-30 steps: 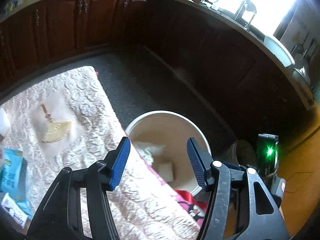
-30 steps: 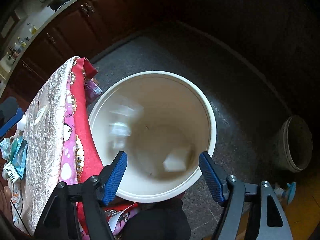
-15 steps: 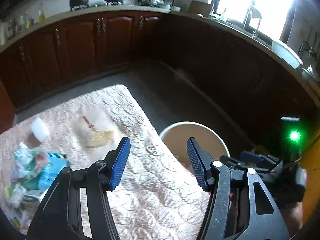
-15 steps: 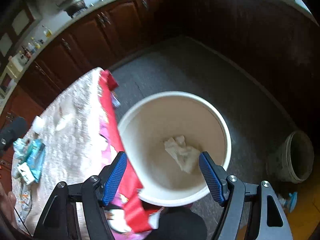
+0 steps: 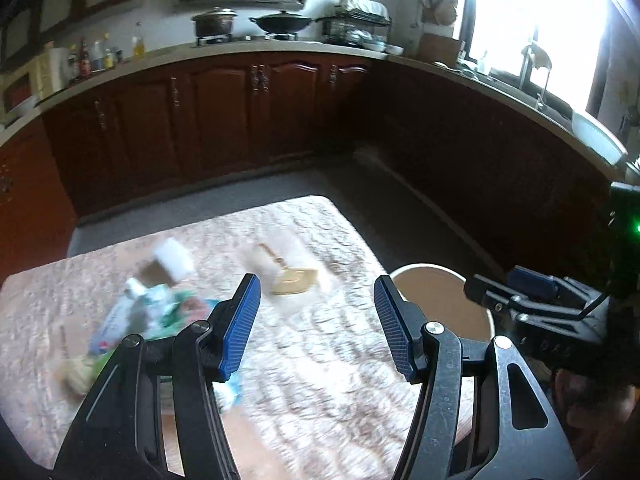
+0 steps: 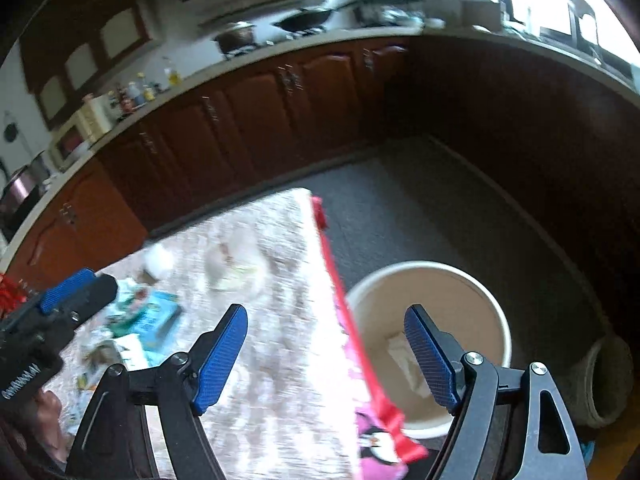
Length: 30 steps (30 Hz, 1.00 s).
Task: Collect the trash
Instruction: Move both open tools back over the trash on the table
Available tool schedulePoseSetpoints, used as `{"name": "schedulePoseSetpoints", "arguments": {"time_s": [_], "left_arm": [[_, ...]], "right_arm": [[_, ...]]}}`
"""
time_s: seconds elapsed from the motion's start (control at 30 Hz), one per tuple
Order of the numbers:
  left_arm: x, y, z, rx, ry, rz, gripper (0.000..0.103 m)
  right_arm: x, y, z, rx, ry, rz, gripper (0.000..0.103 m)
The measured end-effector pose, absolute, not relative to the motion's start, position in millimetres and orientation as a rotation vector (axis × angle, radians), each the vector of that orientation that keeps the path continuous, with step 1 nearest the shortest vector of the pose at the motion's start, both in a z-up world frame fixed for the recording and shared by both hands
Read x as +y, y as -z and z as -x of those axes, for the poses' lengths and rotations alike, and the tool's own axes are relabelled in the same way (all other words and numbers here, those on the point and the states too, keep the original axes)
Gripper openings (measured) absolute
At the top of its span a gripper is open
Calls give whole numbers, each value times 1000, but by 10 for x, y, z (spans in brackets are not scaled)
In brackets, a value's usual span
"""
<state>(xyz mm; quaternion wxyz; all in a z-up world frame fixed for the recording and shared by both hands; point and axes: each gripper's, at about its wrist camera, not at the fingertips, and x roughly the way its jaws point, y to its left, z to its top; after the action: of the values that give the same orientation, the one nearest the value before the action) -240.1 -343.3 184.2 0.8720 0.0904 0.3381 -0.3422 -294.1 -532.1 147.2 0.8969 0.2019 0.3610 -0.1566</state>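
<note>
We see the bench [image 5: 340, 380] under its pale quilted cover, with the cream bin [image 6: 472, 280] on the floor just beside its edge, crumpled paper [image 6: 400, 350] lying inside. Blurred wrappers [image 5: 160, 312] sit heaped at the bench's left side. Our left tool [image 5: 318, 320] and right tool [image 6: 326, 354] both hang spread wide, pinching nothing.

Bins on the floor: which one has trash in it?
The cream bucket beside the table, holding crumpled paper; the smaller grey pot farther right shows no visible contents.
</note>
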Motion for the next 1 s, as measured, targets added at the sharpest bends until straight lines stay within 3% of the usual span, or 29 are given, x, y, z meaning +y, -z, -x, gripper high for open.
{"name": "schedulePoseSetpoints", "arguments": {"time_s": [0.33,1.0], "left_arm": [[-2533,-2206,2231,630,570,-130,65],[-1446,-2372,1983,567,375,-42,65]], "right_arm": [[-4592,-1919,2559,662,171,-330,85],[-3498,-2240,2064,630,-34,-197,89]]}}
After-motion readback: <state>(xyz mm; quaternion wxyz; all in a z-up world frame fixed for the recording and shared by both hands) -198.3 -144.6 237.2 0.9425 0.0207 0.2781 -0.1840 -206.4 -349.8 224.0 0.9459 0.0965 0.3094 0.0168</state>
